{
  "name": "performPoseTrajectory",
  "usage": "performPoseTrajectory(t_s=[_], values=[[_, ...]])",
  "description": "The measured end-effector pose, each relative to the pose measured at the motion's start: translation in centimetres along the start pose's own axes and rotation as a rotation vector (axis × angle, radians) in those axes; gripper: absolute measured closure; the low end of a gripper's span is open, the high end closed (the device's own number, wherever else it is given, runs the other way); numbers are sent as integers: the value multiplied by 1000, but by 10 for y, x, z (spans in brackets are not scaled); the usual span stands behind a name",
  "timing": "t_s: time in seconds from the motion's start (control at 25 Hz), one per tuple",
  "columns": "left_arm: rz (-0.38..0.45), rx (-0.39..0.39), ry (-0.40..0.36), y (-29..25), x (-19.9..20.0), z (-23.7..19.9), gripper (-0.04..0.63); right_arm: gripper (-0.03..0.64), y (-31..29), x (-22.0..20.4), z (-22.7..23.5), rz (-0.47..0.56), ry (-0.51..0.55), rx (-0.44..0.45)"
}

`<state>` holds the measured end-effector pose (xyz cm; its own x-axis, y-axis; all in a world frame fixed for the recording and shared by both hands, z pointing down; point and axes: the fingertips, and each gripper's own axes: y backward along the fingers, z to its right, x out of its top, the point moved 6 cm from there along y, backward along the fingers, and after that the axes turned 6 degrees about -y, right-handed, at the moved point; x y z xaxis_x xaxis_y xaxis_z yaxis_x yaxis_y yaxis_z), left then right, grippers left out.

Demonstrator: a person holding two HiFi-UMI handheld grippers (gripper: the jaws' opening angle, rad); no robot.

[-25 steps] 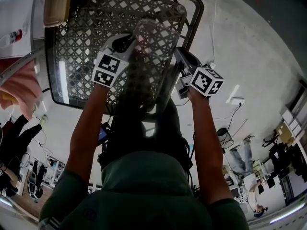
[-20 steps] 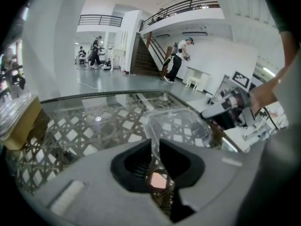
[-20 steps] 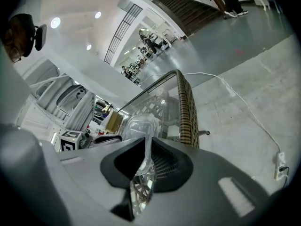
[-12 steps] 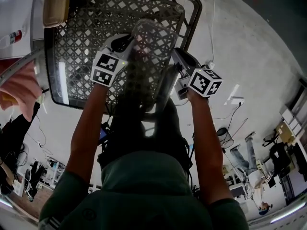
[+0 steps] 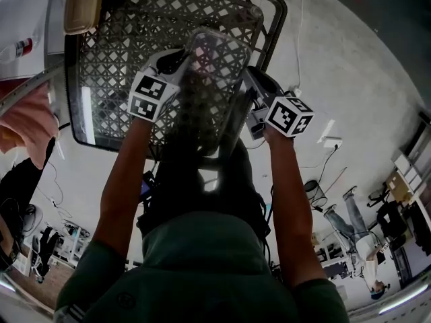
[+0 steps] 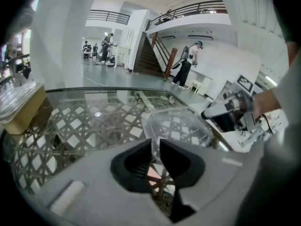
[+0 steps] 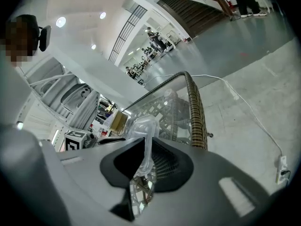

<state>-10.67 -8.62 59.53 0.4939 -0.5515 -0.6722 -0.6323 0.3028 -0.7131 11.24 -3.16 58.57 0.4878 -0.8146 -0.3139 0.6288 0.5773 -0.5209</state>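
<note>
Got the left tongs (image 6: 155,147) pinched down to a sliver on the near edge of the clear plastic container (image 6: 176,126), rim caught right between the jaws. Same deal with the right tongs (image 7: 145,147): nearly closed, biting the thin clear wall of that container from the opposite side. So, held by two edges at once, sitting in the upper middle of the head view, over the lattice table (image 5: 101,59) with its glass top. Can't tell for sure whether the bottom clears the glass or rests on it.

Reads like a two-handed carry-or-place step, midway, with nothing let go yet. Calls for moving both tongs together next and keeping the thing level. Flimsy plastic, so no pulling apart or twisting, or risk popping a rim out of the grip.

Pose-wise: left forearm (image 5: 124,180) and right forearm (image 5: 286,180) stretched up from the bottom of the head view, converging on the container, jaws angled inward from either side.

Tan box (image 5: 81,5) parked at the upper left corner of the table, well apart from all that.
</note>
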Motion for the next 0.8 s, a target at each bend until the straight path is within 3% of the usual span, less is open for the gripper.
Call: performPoseTrajectory(t_s=[0.52, 0.8], values=[[20, -7, 59, 14, -9, 6, 523, 565, 0, -1, -12, 5, 33, 5], [41, 1, 52, 20, -4, 6, 526, 565, 2, 2, -18, 6, 47, 7]])
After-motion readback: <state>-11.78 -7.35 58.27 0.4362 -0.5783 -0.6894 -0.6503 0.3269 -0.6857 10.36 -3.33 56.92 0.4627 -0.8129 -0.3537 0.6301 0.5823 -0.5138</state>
